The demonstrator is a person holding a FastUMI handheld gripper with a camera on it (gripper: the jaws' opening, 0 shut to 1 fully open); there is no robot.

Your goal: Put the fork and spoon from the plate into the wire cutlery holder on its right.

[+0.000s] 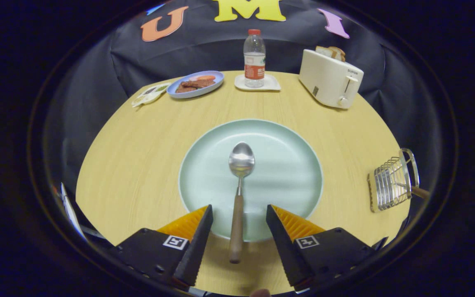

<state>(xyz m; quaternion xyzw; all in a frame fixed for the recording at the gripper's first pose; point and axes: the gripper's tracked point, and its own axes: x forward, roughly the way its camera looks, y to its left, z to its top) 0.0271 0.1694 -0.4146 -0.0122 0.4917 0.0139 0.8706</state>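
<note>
A spoon (238, 194) with a steel bowl and a wooden handle lies on the pale green plate (287, 165), its handle reaching over the plate's near rim. My gripper (239, 214) is open, and the handle runs through the gap between the two fingers, touching neither. The wire cutlery holder (392, 181) stands to the right of the plate near the table edge, with a wooden handle sticking out of it at the right side.
At the back of the round wooden table stand a white toaster (330, 78) with bread in it, a water bottle (254, 57) on a coaster, a blue plate of food (196, 83) and a small packet (150, 94).
</note>
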